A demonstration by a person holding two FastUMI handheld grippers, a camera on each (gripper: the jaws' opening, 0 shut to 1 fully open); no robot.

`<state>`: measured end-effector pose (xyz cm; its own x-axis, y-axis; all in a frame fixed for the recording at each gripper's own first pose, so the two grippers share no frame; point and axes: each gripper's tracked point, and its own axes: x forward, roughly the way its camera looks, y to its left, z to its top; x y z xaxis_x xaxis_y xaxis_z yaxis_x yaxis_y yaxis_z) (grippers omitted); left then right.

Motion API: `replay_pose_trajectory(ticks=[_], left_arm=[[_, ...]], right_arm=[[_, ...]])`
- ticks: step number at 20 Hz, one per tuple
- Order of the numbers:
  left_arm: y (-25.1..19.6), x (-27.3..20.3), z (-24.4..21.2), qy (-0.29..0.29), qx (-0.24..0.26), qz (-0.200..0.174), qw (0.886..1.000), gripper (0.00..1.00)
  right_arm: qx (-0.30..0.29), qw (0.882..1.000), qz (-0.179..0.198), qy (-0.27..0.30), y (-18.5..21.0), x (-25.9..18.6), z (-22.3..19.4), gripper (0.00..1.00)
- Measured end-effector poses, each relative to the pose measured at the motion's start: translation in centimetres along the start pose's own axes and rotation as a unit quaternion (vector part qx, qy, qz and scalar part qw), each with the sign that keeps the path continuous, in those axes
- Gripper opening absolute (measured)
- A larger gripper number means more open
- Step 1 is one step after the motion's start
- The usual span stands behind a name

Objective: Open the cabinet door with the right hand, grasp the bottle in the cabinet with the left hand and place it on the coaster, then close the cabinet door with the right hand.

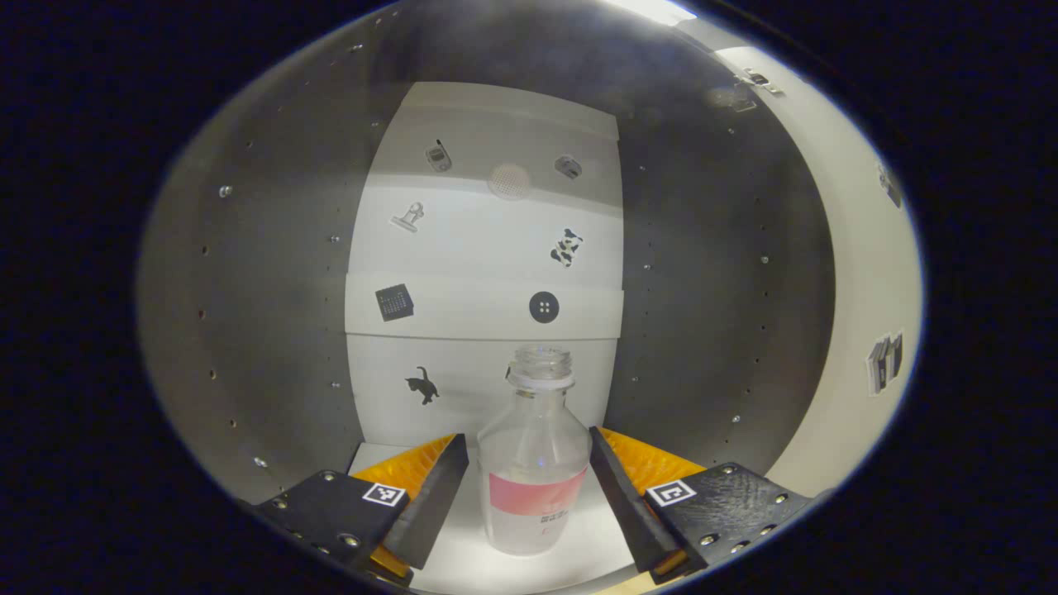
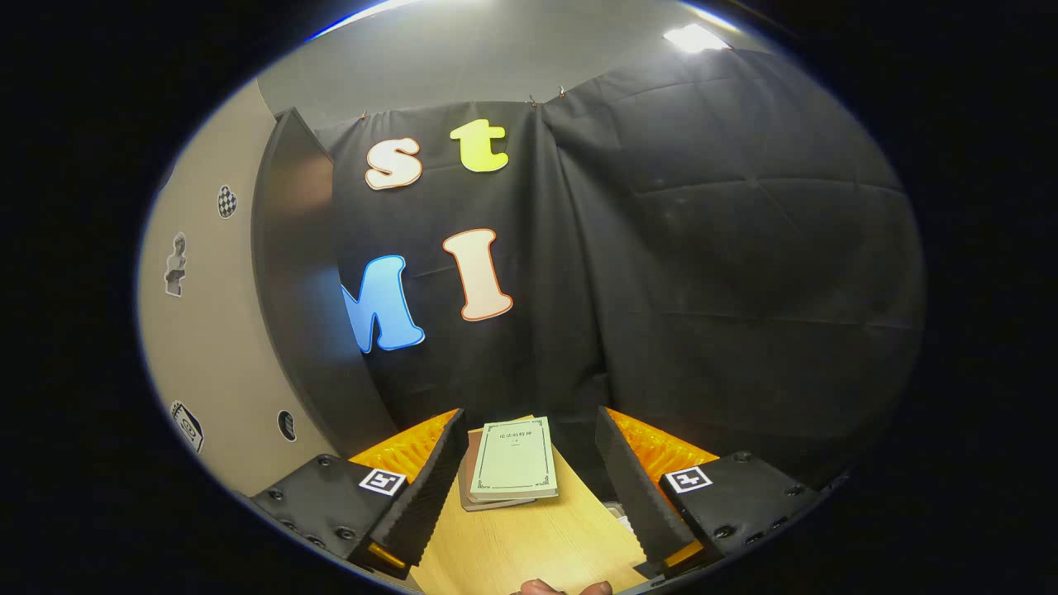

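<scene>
Standing uncapped between the spread left gripper (image 1: 529,483) fingers, the bottle (image 1: 535,463) is framed, while books (image 2: 511,471) are seen between the spread right gripper (image 2: 529,487) fingers.

Both grippers (image 1: 529,496) (image 2: 529,487) carry square markers and screws.

Clear bottle (image 1: 535,463), uncapped, pink label, stood upright on white cabinet (image 1: 488,273) shelf; seemed empty. Cabinet door (image 2: 302,281) stood open.
</scene>
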<state>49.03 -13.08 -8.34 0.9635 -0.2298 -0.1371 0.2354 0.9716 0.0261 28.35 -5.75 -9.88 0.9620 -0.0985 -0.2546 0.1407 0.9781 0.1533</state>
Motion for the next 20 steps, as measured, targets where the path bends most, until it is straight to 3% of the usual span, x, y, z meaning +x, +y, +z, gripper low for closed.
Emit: replay_pose_trajectory(ticks=[3,5,12,15,20], left_arm=[[0.4,0.0,-0.2,0.003,0.007,0.007,1.000,0.89],[0.4,-0.1,-0.2,0.005,0.013,0.007,1.000,0.75],[-0.8,-2.1,0.0,0.004,0.051,-0.004,0.999,0.69],[-1.1,-4.0,1.2,-0.013,0.061,-0.008,0.998,0.69],[-0.8,-9.7,3.9,-0.042,0.037,-0.013,0.998,0.72]], right_arm=[[0.001,1.000,0.004,0.001,0.1,0.7,0.0,0.98],[0.001,1.000,0.008,0.001,0.2,1.1,0.1,0.98],[0.005,1.000,0.028,0.002,1.0,2.6,0.2,0.98],[-0.002,0.999,0.046,0.007,1.9,3.5,0.3,0.98],[-0.008,0.997,0.069,0.010,3.9,4.4,0.3,0.98]])
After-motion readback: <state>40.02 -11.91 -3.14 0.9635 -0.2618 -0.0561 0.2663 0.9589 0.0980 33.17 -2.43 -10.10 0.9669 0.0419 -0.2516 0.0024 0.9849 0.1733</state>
